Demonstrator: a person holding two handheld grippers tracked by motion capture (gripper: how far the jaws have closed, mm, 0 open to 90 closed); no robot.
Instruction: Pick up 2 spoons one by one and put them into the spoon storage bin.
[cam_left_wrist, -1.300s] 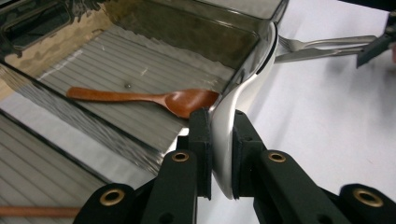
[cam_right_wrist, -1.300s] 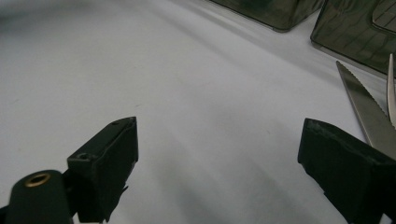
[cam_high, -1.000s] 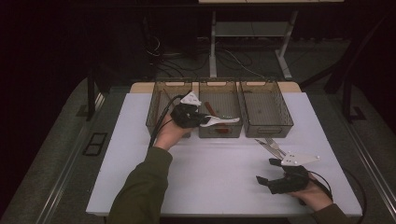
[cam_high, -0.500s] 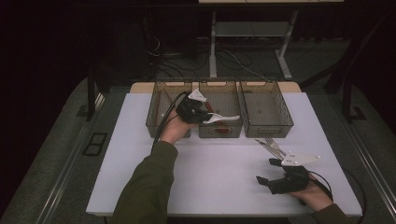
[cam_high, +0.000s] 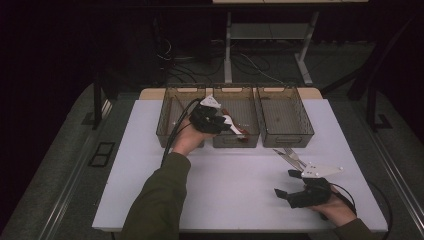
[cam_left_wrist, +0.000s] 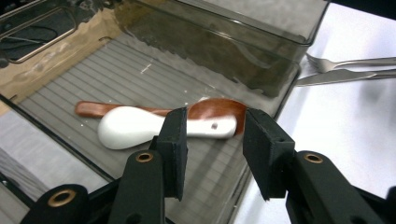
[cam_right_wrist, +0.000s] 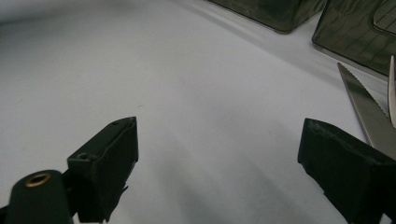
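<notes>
My left gripper (cam_high: 223, 124) hangs over the middle bin (cam_high: 235, 143). Its jaws have just been opening and now stand apart, pressing on nothing. Below them a white spoon (cam_left_wrist: 140, 128) lies on the bin's ribbed floor, across a brown wooden spoon (cam_left_wrist: 217, 109). In the high view the white spoon (cam_high: 233, 125) sits just right of that gripper. My right gripper (cam_high: 286, 183) rests open near the table's front right, with only bare table between its jaws (cam_right_wrist: 219, 154). A knife (cam_right_wrist: 366, 109) lies just beside its right jaw.
Three smoky clear bins stand in a row at the back, with a left bin (cam_high: 170, 127) and a right bin (cam_high: 285, 140) flanking the middle one. A fork (cam_left_wrist: 355, 62) and the knife (cam_left_wrist: 345, 77) lie together on the white table (cam_high: 230, 190).
The left gripper's jaws have opened and let go of the white spoon, which now lies in the middle bin. The right gripper has not moved.
</notes>
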